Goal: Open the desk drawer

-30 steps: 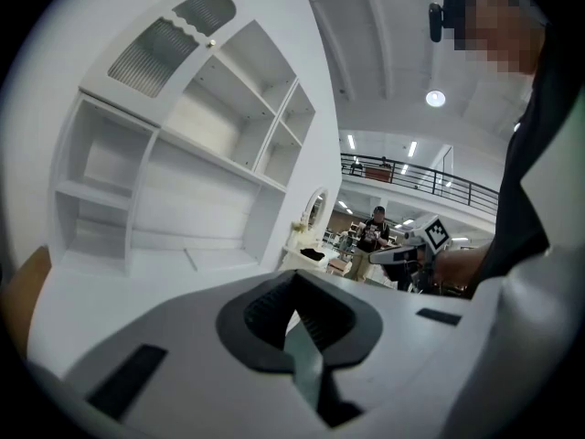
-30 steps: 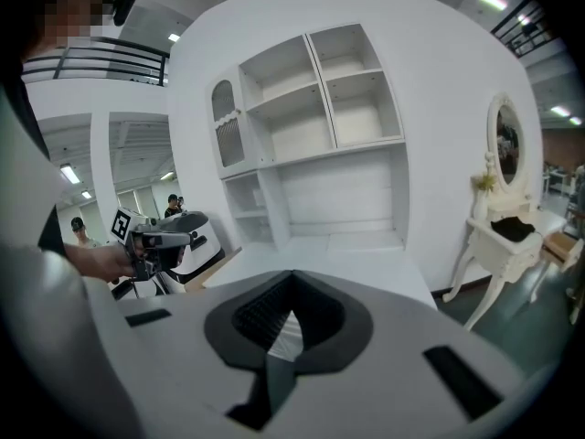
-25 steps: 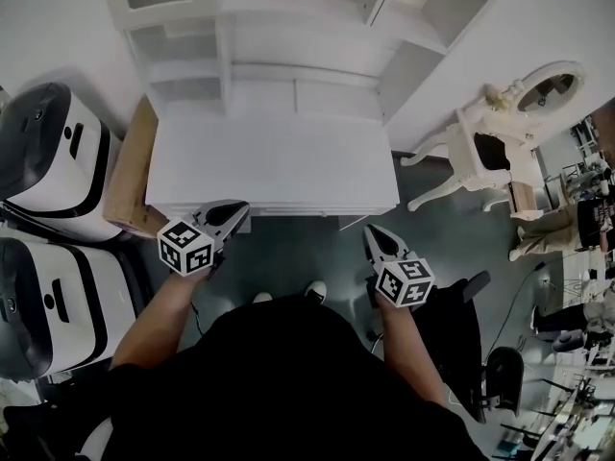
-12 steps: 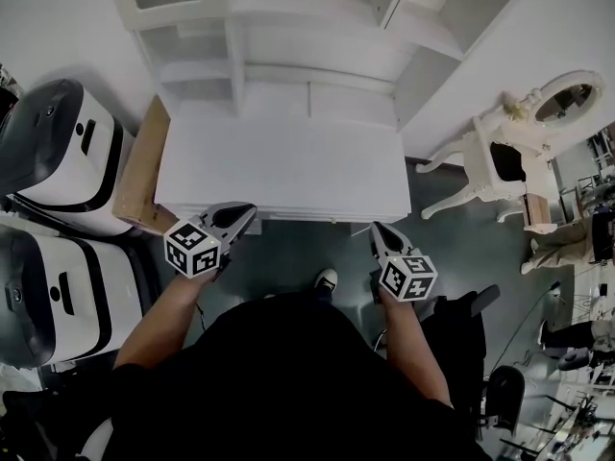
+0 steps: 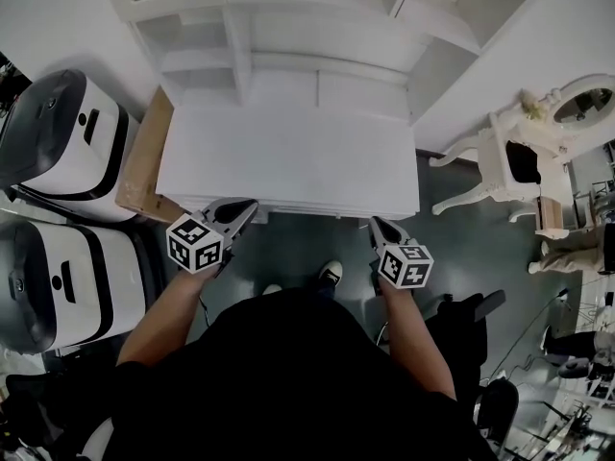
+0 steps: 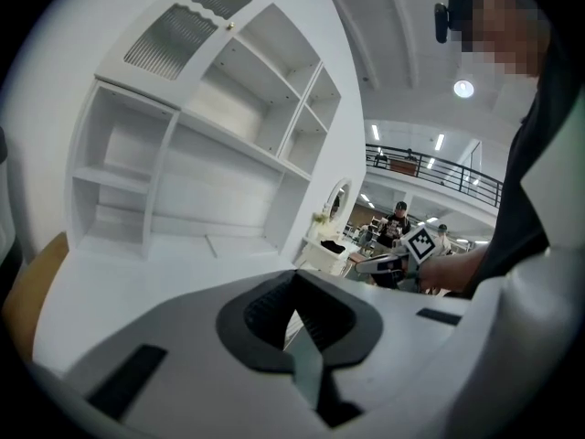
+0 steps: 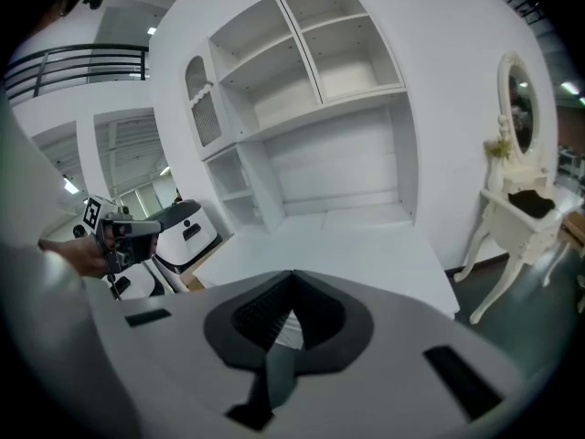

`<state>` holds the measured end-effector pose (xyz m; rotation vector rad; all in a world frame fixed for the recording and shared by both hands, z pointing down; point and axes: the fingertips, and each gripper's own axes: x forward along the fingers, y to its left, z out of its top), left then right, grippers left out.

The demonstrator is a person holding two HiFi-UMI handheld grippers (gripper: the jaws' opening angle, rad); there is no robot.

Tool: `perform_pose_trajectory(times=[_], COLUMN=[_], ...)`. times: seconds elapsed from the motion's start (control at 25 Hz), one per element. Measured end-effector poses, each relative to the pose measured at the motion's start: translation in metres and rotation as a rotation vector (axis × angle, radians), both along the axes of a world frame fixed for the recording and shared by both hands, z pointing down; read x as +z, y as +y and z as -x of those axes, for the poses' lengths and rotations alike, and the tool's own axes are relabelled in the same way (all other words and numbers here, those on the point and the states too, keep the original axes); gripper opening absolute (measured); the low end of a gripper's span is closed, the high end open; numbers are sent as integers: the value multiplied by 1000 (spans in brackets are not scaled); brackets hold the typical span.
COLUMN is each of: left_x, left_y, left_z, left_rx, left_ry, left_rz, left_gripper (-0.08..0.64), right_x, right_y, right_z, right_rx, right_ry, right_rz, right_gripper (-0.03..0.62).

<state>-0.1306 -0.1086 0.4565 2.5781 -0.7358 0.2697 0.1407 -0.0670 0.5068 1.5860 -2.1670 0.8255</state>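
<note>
The white desk [image 5: 288, 157] fills the middle of the head view. Its drawer front shows only as a thin strip under the front edge [image 5: 307, 207]. My left gripper [image 5: 248, 206] is shut and empty, its tips at the left part of that edge. My right gripper [image 5: 374, 223] is also shut and empty, just short of the edge on the right. In the left gripper view the closed left gripper [image 6: 294, 277] points over the desk top [image 6: 137, 291]. In the right gripper view the closed right gripper [image 7: 292, 277] faces the desk top [image 7: 366, 245].
A white shelf unit [image 5: 317, 27] stands on the back of the desk. Two white-and-black machines [image 5: 58, 142] [image 5: 58, 277] and a brown board [image 5: 144, 161] crowd the left side. A white ornate chair [image 5: 509, 161] stands right; a black office chair [image 5: 461, 325] is behind my right arm.
Both grippers have come closer to the desk's front edge; the right one has sunk and moved more. The person has stepped toward the desk. Both jaws stayed shut.
</note>
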Motion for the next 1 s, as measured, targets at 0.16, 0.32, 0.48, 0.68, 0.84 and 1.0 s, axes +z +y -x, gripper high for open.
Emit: perform_pose_trajectory(times=[0.16,0.32,0.48,0.68,0.84,1.0], left_x=[3,7,13,19,26,33], left_y=[-3,-7,-12,-18,-20,-19], left_z=[-11,-20,-25,-30,-28,-25], left_rx=[4,-14,-35,-67,-97,-128], left_ry=[-13,-26,-41,-54,-72,-85], left_rz=[11,30,46,70,89,108], left_gripper=[8,9,8,8,8,9], right_x=[27,60,97,136,172,206], right_y=[-6,-10,-13,-17,-19,-23], right_z=[-6,-18,-27,-33,-29,-30], right_rx=[-7,-17,-39,-73,-110,-125], right_ry=[-21,-21,-10,-10,-10,-24], right_rz=[56,111,172,245,294,339], right_gripper=[2,2,2,3,3,12])
